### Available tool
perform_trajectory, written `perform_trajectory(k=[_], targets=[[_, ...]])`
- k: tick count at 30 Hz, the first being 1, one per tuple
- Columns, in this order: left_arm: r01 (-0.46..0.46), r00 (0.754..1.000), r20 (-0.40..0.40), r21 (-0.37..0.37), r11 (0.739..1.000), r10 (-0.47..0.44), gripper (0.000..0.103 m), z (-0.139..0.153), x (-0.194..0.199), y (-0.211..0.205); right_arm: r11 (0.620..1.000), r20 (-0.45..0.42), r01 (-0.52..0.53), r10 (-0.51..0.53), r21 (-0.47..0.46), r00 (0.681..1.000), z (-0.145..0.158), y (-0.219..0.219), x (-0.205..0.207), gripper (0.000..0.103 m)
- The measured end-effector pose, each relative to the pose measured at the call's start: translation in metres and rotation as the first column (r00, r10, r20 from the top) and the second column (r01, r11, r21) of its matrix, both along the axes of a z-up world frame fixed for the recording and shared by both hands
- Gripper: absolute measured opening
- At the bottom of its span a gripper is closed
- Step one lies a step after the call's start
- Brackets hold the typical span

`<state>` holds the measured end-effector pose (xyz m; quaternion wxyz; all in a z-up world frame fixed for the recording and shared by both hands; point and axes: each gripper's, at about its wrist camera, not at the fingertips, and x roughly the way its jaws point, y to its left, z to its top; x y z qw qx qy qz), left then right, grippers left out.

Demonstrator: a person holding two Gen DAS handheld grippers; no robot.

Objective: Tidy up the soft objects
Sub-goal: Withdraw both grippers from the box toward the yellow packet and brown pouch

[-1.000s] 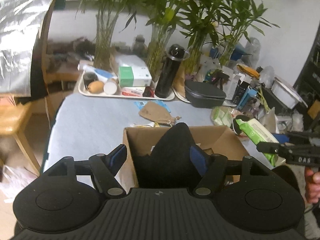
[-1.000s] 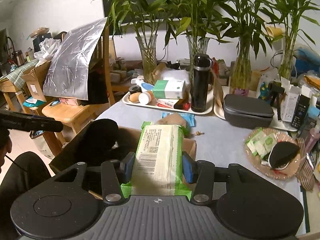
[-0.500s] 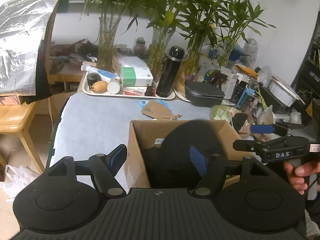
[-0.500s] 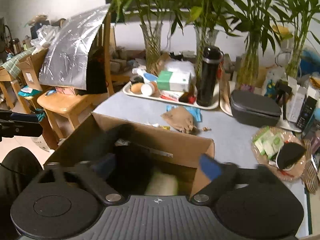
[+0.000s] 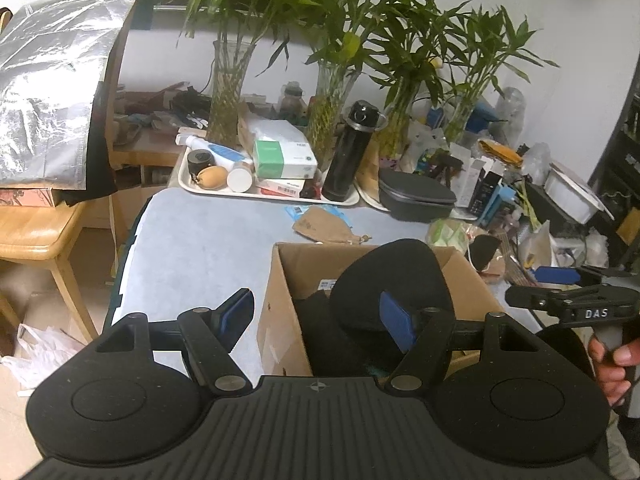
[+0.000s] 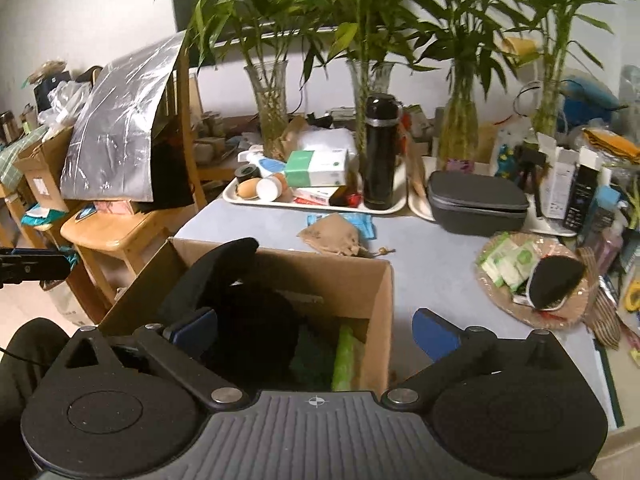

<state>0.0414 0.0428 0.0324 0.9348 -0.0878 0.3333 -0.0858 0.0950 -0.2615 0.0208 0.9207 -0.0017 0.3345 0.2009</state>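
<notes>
Both tongs angled down over cardboard box on tabletop. Right tongs wide open, empty; green wipes pack below them inside box. Left tongs parted, black cushion against right pad, sticking out of box.

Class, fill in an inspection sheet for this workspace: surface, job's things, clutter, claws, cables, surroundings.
Surface: pale blue table, bare patch left of the box.
Job's things: open cardboard box holding a green wipes pack and a black cushion.
Clutter: tray of toiletries, black flask, tan pouch, grey case, woven basket.
Claws: left claw open by the box wall; right claw open, empty.
Cables: nothing seen.
Surroundings: bamboo vases, wooden chair.
</notes>
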Motion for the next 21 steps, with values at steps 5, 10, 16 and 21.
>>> perform_trajectory(k=[5,10,16,21], targets=[[0.013,1.000,0.019,-0.002,1.000,-0.013,0.069,0.005,-0.007,-0.002,1.000,0.039,0.030,-0.030,-0.001,0.999,0.006,-0.008,-0.009,0.103],[0.035,0.999,0.039,-0.008,0.999,-0.034,0.069,0.012,-0.012,-0.004,0.998,0.067,0.065,-0.066,0.019,0.996,0.012,-0.016,-0.016,0.103],[0.040,0.998,0.042,-0.015,0.999,-0.039,0.069,0.016,-0.002,-0.007,0.996,0.082,0.087,-0.088,0.023,0.993,0.020,-0.023,-0.015,0.103],[0.042,0.998,0.053,0.022,0.999,-0.043,0.069,0.020,0.005,-0.011,0.996,0.064,0.092,-0.093,0.022,0.994,0.018,-0.025,-0.006,0.103]])
